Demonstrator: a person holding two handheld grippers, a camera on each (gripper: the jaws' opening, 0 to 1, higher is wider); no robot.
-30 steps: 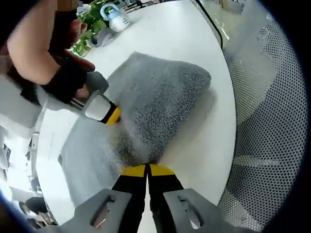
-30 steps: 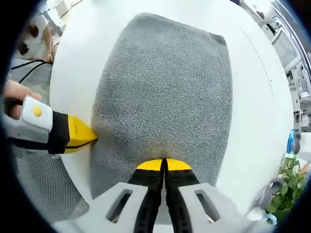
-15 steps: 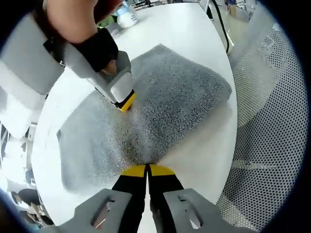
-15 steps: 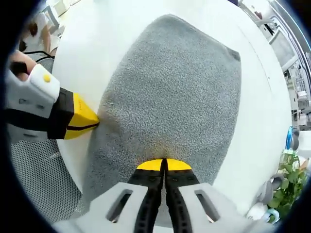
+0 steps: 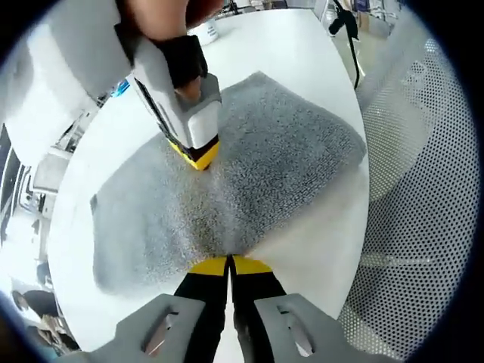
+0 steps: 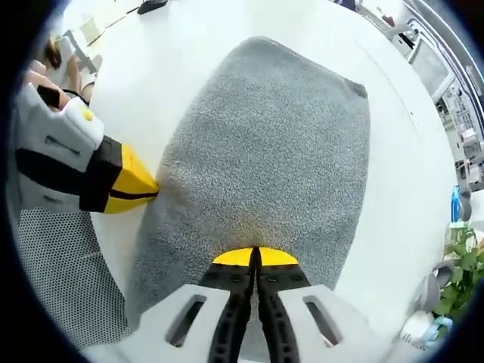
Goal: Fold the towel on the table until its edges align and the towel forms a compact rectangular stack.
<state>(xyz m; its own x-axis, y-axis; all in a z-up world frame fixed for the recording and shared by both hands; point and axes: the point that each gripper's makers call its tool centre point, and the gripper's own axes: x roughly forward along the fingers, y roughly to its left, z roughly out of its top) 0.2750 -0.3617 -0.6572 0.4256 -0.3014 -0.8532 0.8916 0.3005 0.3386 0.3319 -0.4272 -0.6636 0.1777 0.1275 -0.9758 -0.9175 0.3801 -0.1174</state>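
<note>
1. Towel (image 5: 249, 181) — grey terry, lying on the white bench (image 5: 302, 60), folded over so one side is sitting thicker than the other; in the right gripper view the towel (image 6: 265, 151) is spreading forward from the fingers as a rounded rectangle.
2. Left gripper (image 5: 229, 265): yellow-tipped fingers are pressing together, pinching the near edge of the towel at the fold line. No gap is showing between the tips.
3. Right gripper (image 6: 257, 257): fingers are likewise meeting tip to tip on the towel's near edge, cloth pinched between them.
4. In the left gripper view the right gripper (image 5: 193, 144) is coming in from upper left, its yellow tip touching the towel's top surface near the middle; a gloved hand (image 5: 178, 60) is holding it.
5. In the right gripper view the left gripper (image 6: 125, 181) is entering from the left, its yellow tip touching the towel's side edge.
6. Bench edge is curving round; a perforated mesh chair (image 5: 423, 189) is standing just beside it.
7. Farther out: a green plant (image 6: 463, 265) is sitting near the bench edge, and a black cable (image 5: 348, 38) is trailing over the far rim.
</note>
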